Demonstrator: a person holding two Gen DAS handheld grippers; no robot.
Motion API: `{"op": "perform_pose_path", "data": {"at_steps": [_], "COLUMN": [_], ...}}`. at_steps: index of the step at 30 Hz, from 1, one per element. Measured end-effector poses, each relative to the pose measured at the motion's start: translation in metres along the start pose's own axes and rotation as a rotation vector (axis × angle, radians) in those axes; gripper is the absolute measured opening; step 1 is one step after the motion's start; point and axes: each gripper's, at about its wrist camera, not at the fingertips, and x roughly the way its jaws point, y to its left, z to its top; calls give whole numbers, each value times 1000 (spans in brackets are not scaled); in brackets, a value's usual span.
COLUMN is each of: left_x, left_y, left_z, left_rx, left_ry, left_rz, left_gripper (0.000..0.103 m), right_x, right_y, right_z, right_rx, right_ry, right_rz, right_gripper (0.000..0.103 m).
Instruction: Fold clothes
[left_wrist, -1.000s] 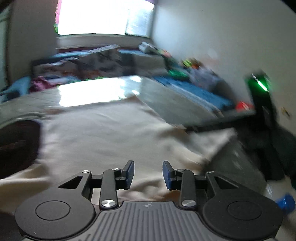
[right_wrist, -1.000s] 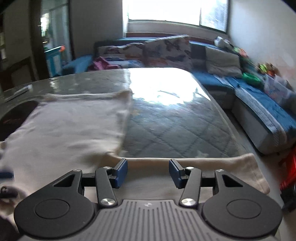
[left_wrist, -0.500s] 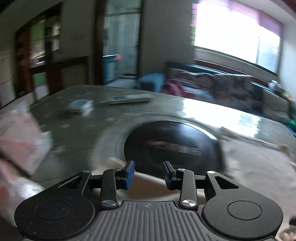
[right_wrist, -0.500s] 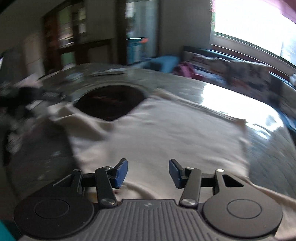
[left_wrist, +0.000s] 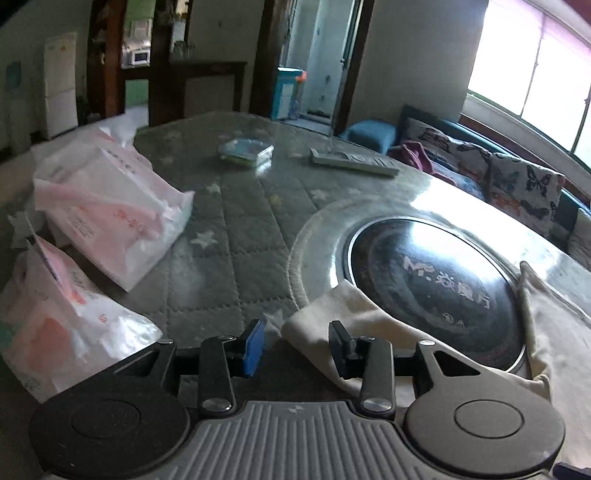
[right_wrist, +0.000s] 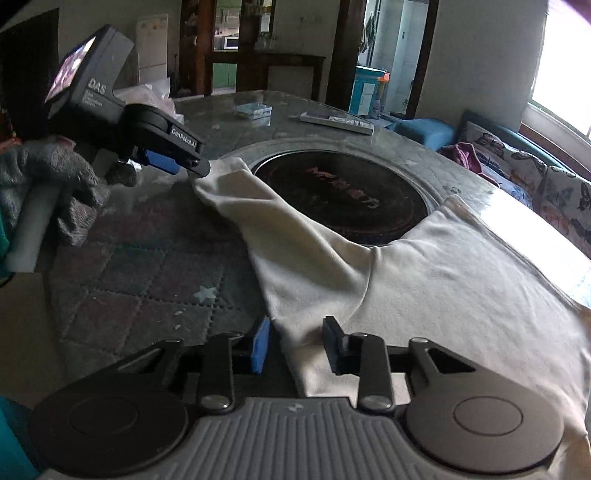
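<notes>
Sleeve alignment decides the coming move: the long sleeve of the cream knit garment (right_wrist: 388, 280) runs as a band from the garment's body, spread over the near right part of the quilted grey table cover (right_wrist: 147, 280), out across the near rim of the round black glass hob plate (right_wrist: 343, 192) set in the table's middle, and ends at a cuff on the left. Each tong sits at one end of that axis. The left gripper (right_wrist: 201, 170), held in a grey-gloved hand (right_wrist: 62, 173), has its tip at the cuff; in its own view the cuff end lies under the right finger and partly in the gap, and the jaws stand apart with no pad pressing on cloth, so it reads as released. The right gripper (right_wrist: 295, 349) straddles the sleeve's root at the garment's near edge; its jaws are closing with a ridge of cream cloth between them, though the pads do not yet visibly clamp it. Judged from this, the cuff is nearer the left hand, the shoulder fold nearer the right.
</notes>
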Motion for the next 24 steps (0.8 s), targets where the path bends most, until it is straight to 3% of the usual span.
{"op": "perform_pose_path", "data": {"at_steps": [4, 5, 8, 13, 15, 24], "left_x": [8, 8, 4, -16, -18, 8], "left_y": [-3, -3, -5, -13, -15, 0], "left_z": [3, 5, 13, 30, 31, 21], "left_rx": [0, 4, 15, 51, 63, -2], "left_ry": [4, -3, -41, -158, -166, -53], "left_rz": [-12, -16, -22, -37, -41, -44], "left_gripper": [10, 6, 5, 5, 5, 8], "right_x": [4, 3, 2, -2, -3, -1], "right_y": [0, 1, 1, 1, -1, -4], "right_z": [0, 0, 0, -2, -2, 2], "right_rx": [-4, -7, -14, -1, 6, 32], "right_ry": [6, 4, -1, -2, -3, 0], "right_rz": [-19, -19, -20, 0, 11, 47], "right_gripper": [18, 14, 8, 7, 8, 16]}}
